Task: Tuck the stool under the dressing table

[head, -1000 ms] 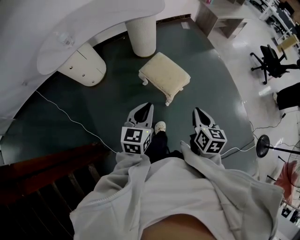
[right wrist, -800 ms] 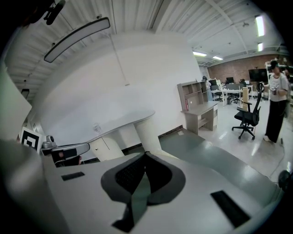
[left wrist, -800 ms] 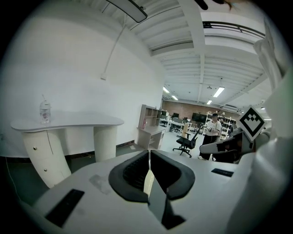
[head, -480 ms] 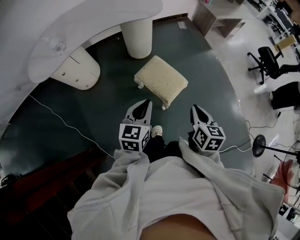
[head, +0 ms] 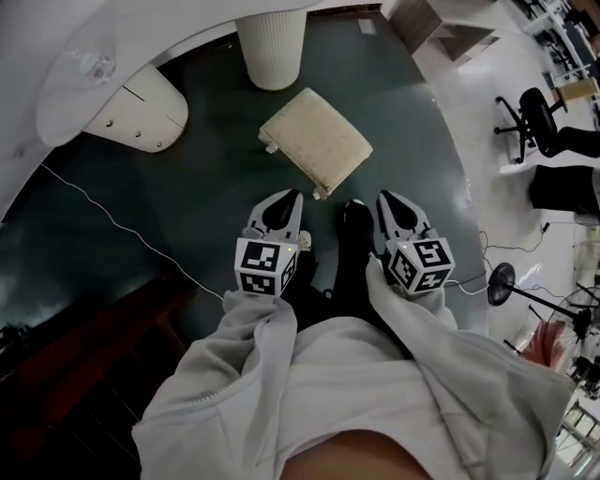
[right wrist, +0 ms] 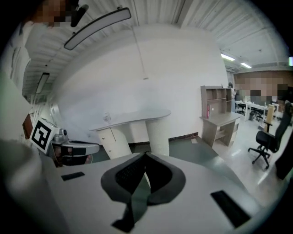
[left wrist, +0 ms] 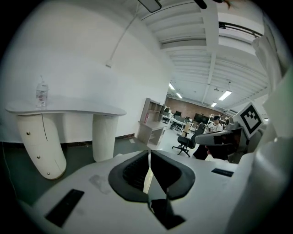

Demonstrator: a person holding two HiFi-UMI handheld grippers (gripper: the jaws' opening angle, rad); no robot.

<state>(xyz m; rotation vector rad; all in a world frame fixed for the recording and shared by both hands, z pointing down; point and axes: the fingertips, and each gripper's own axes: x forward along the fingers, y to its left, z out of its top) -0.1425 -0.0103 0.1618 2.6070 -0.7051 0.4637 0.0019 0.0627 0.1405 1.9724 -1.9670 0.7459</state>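
The cream cushioned stool (head: 316, 141) stands on the dark green floor, out in front of the white dressing table (head: 112, 37). The table rests on a ribbed round leg (head: 271, 47) and a drawer pedestal (head: 141, 105). My left gripper (head: 284, 199) is shut and empty, just short of the stool's near edge. My right gripper (head: 387, 199) is also shut and empty, beside the stool's near right corner. In the left gripper view the shut jaws (left wrist: 149, 154) point toward the ribbed leg (left wrist: 103, 137). The right gripper view shows the table top (right wrist: 132, 118) beyond the shut jaws (right wrist: 145, 156).
A clear bottle (head: 94, 66) stands on the table top. A white cable (head: 112, 220) runs across the floor at left, beside dark wooden furniture (head: 84, 347). A wooden shelf desk (head: 441, 23), an office chair (head: 539, 122) and a fan stand (head: 502, 279) lie to the right.
I have stepped toward the stool, so both grippers now sit closer to its near edge. A dark shoe has come forward between the grippers. Both stay shut.
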